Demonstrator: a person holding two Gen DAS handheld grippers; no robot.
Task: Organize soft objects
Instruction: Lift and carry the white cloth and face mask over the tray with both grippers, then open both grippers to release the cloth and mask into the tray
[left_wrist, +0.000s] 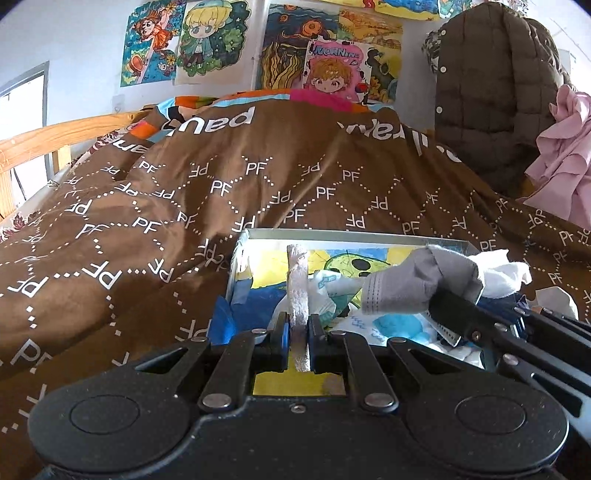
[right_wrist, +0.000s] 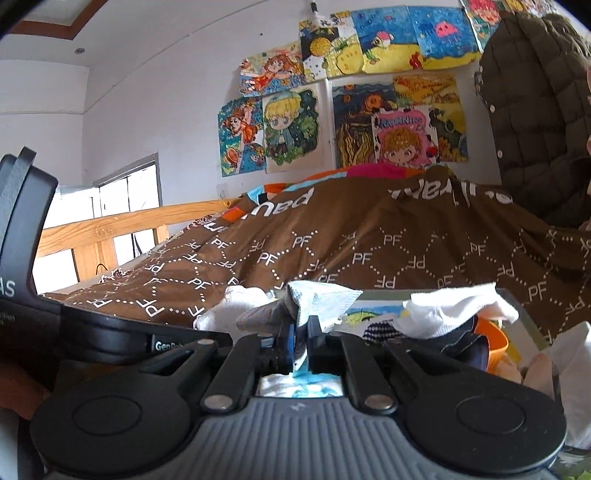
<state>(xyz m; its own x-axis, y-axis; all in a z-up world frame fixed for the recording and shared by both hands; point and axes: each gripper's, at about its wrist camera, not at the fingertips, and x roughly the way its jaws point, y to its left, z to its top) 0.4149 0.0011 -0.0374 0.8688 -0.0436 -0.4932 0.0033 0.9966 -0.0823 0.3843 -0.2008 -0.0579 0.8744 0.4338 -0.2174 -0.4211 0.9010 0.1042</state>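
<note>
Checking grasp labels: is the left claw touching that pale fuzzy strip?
Touching. Left wrist view: the left claw is shut on the pale fuzzy strip, both pads pressing its sides.

"PF" repeated on brown quilt (left_wrist: 258, 177), "MORNING" on poster (left_wrist: 334, 70)

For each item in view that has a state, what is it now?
left gripper: shut on pale fabric strip
right gripper: shut on white-and-blue cloth
box: open, cloths inside
grey sock: draped over right gripper's finger
brown duvet: spread, rumpled

White wall (right_wrist: 155, 92), drawings (right_wrist: 291, 129), wooden bedrail (right_wrist: 122, 221)
</note>
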